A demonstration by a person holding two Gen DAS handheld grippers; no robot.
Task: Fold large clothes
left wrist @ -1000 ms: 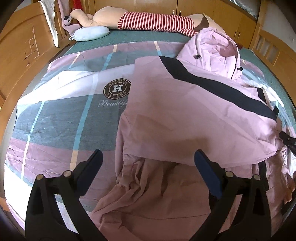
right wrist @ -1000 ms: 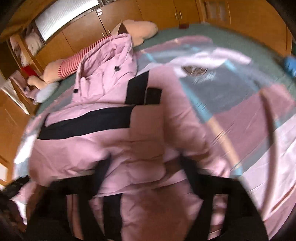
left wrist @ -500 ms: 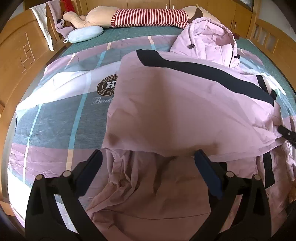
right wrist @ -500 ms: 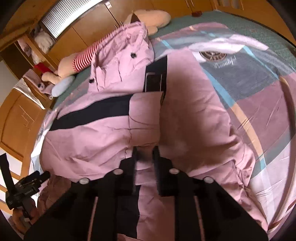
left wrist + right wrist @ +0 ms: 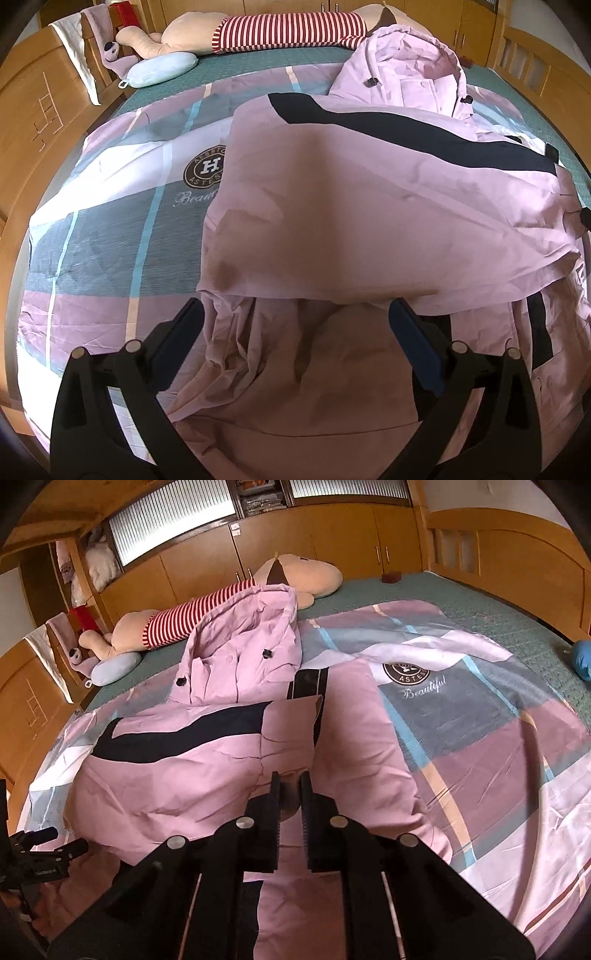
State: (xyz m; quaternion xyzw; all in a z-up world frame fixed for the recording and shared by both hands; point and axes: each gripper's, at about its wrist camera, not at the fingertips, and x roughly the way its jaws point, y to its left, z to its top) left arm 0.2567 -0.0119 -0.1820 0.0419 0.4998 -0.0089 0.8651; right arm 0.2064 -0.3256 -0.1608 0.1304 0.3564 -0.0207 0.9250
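Observation:
A large pink jacket [image 5: 369, 206] with black stripes lies spread on the bed, its hood [image 5: 406, 74] toward the headboard. In the right wrist view the jacket [image 5: 177, 775] bulges upward in a raised fold. My right gripper [image 5: 289, 777] is closing its jaws on the edge of that fold, and pink fabric is pinched between the fingers. My left gripper [image 5: 295, 310] stands wide open above the jacket's crumpled lower part, its pads touching nothing. The left gripper [image 5: 37, 849] also shows at the lower left of the right wrist view.
A plaid quilt [image 5: 110, 221] with a round logo covers the bed. A long plush toy in a red striped shirt [image 5: 288, 33] and a light blue pillow [image 5: 162, 70] lie at the head. Wooden bed frame [image 5: 29, 110] on both sides; a blue object [image 5: 583, 661] at the right.
My right gripper went from wide open to nearly shut on the jacket's fold and rose slightly, lifting the fabric. The left gripper stayed open and barely moved.

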